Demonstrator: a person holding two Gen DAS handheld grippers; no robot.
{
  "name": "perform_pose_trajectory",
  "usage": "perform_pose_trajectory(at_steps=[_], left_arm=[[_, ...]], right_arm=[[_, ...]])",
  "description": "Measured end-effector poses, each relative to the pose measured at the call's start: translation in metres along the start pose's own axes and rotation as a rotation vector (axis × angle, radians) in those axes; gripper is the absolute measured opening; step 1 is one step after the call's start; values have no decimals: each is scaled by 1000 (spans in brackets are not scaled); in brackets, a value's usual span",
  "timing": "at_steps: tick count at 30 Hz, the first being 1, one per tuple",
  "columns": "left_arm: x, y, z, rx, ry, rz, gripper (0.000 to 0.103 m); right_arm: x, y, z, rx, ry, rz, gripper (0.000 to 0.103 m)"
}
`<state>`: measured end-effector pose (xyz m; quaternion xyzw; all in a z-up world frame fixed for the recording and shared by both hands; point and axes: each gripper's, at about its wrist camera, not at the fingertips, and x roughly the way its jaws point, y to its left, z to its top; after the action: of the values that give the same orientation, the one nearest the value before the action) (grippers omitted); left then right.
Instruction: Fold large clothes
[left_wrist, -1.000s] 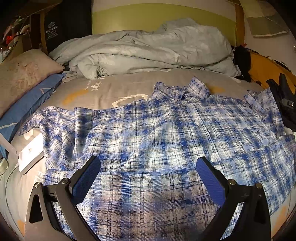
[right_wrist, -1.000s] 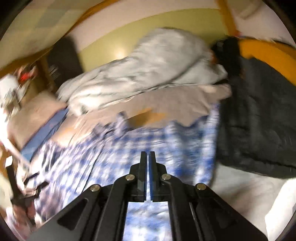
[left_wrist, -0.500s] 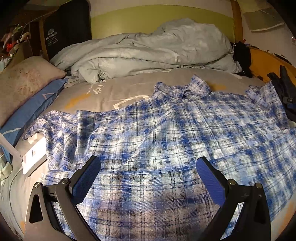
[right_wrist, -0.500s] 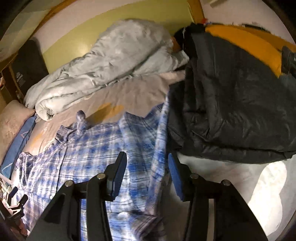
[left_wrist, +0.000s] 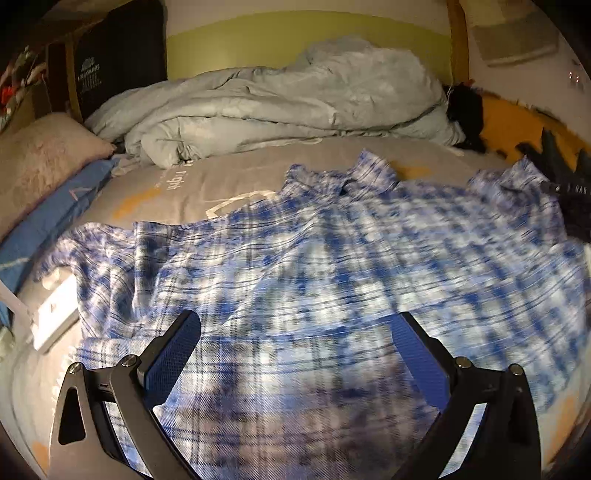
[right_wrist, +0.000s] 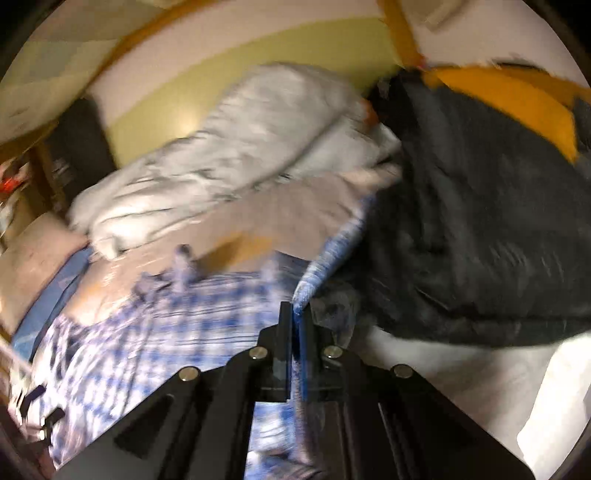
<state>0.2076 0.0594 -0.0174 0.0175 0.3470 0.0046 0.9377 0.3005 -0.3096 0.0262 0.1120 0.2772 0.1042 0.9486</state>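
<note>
The right tool has just clamped shut on the plaid shirt's edge, readying a fold, while the left tool gapes empty.

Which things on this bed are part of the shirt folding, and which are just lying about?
Part of the job:
plaid shirt
right gripper, shut on the shirt's edge
left gripper, open above the shirt

Lying about:
grey duvet
beige pillow
blue pillow
dark jacket
</note>
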Motion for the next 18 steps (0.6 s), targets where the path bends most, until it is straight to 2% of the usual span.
perform_pose_trajectory(at_steps=[2, 4, 7, 10, 11, 13, 15, 18], left_arm=[[-6, 1, 2, -7, -18, 2, 103], [-8, 2, 3, -10, -27, 9, 103], [-7, 4, 3, -32, -12, -9, 103], [-6, 6, 2, -49, 0, -23, 103], [-6, 6, 2, -50, 0, -25, 103], [-7, 6, 2, -49, -5, -25, 103], [-7, 6, 2, -47, -10, -23, 103], [-3, 5, 2, -42, -8, -15, 103]], right_arm=[[-5, 17, -3, -83, 18, 54, 2], [1, 31, -12, -172, 122, 127, 2], [22, 43, -33, -278, 282, 94, 3], [35, 37, -41, -246, 363, 75, 5], [34, 33, -41, -225, 365, 74, 5], [29, 23, -34, -165, 328, 60, 15], [25, 16, -25, -113, 260, 21, 47], [28, 5, -12, -15, 188, -23, 54]])
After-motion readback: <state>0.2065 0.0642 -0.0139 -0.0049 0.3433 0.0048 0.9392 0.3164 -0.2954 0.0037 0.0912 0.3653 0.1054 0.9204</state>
